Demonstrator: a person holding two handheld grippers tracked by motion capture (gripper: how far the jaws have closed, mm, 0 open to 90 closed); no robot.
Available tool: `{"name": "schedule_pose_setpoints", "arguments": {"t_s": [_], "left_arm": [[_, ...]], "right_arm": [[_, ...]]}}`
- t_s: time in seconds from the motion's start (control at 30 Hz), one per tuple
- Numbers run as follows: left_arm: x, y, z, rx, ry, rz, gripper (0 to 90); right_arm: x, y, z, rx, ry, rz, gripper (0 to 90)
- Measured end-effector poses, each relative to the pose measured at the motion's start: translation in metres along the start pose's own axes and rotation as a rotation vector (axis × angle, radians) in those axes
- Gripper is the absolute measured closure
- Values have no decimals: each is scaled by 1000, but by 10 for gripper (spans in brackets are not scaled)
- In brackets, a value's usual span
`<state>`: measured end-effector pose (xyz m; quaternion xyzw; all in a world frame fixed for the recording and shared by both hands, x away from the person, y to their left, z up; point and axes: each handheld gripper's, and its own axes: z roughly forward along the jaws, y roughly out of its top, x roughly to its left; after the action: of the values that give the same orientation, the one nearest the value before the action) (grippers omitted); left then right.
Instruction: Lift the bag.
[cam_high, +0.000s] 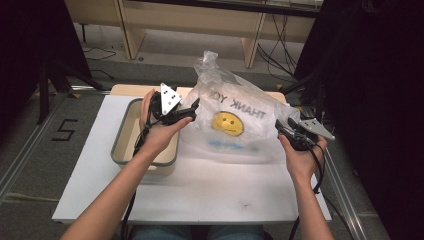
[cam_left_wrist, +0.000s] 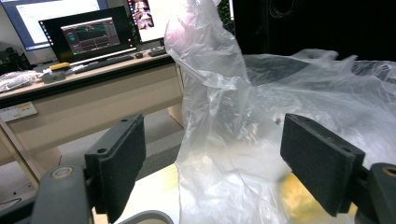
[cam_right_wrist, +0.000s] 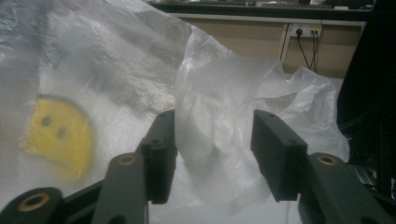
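Here the white table (cam_high: 200, 190) carries everything, with a clear plastic bag (cam_high: 235, 120) bulging up on its far half; the bag bears a yellow smiley face (cam_high: 227, 123) and dark lettering that reads reversed from the high view. Just left of the bag sits a shallow beige tray (cam_high: 122, 131) with a grey-green rim, its long side running away from the person.

The left gripper (cam_high: 192, 107) hangs over the tray's right edge, pointed at the bag's left flank. In the left gripper view its jaws stand wide apart, and a tall fold of the bag (cam_left_wrist: 219, 107) rises between them, with visible space on either side of the film, so nothing is clamped.

The right gripper (cam_high: 281, 128) meets the bag at its right lower corner. In the right gripper view its jaws are parted about halfway, and a crumpled lobe of the bag (cam_right_wrist: 215, 140) sits between the pads. The lobe lies against the left pad and is clear of the right one, so the film is loose.
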<state>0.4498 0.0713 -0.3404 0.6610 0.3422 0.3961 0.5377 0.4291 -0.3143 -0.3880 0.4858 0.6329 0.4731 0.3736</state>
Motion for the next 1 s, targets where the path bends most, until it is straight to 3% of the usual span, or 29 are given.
{"name": "schedule_pose_setpoints", "arguments": {"t_s": [0.13,0.37,0.5,0.6,0.8,1.0], "left_arm": [[-1,-3,-1,4,-2,1,225],[-2,-8,-4,18,-6,8,226],[-3,-12,-5,25,-11,9,226],[-3,-13,-5,28,-12,8,226],[-2,-15,-4,33,-11,8,226],[-2,-16,-3,40,-10,8,227]], "right_arm": [[-1,1,-5,-20,-10,-3,447],[-1,0,-11,-20,-1,-31,428],[1,4,-20,-79,3,-41,404],[3,6,-22,-91,12,-54,385],[1,12,-28,-163,-14,-56,345],[1,13,-33,-190,-15,-57,304]]}}
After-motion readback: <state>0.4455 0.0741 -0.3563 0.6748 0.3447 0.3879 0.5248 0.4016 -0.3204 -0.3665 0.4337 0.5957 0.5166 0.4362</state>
